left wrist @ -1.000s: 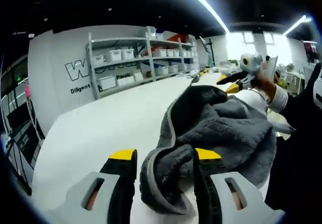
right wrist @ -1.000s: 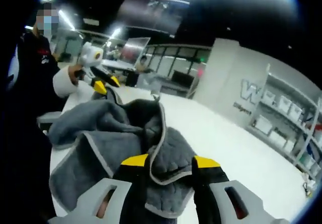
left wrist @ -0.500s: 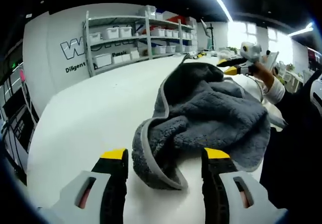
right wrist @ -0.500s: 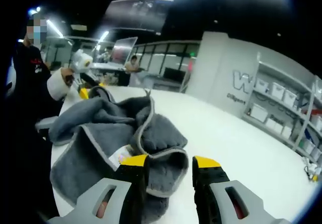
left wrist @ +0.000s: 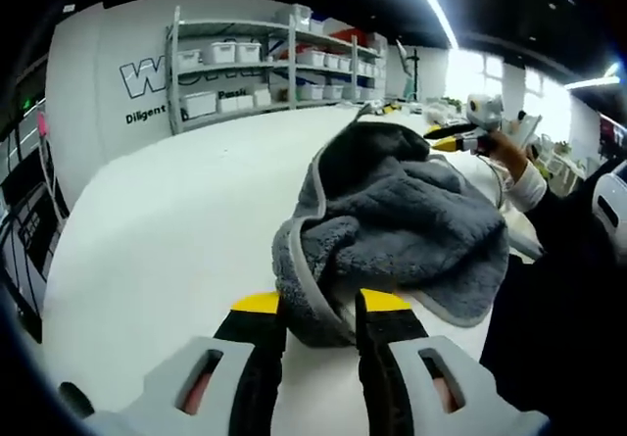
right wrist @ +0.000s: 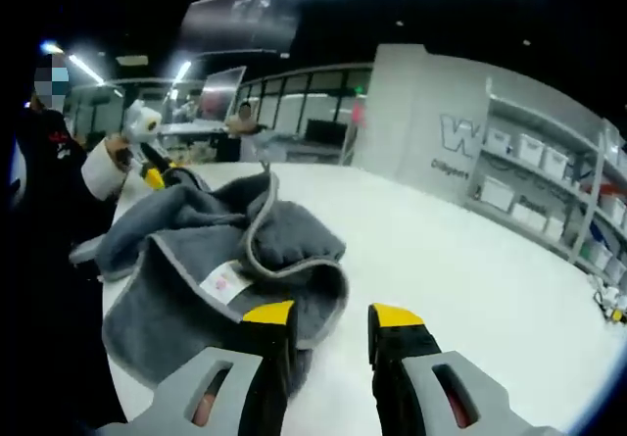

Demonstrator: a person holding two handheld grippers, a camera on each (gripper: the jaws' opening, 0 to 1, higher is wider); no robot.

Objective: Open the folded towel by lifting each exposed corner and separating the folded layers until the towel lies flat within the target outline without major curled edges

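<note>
Upper left of the left gripper view: a white wall (left wrist: 98,113) with dark lettering, metal shelving (left wrist: 265,59) holding white bins; a ceiling light strip (left wrist: 431,10) runs upper right; bright windows (left wrist: 470,73) glow at right; a white table (left wrist: 176,220) spreads below.

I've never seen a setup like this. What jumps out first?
A rumpled grey towel lies bunched on a big white table, a small label showing on one fold. Yellow-tipped grippers frame it at either end: the left gripper closing around a fold, the right gripper open beside its edge.
</note>
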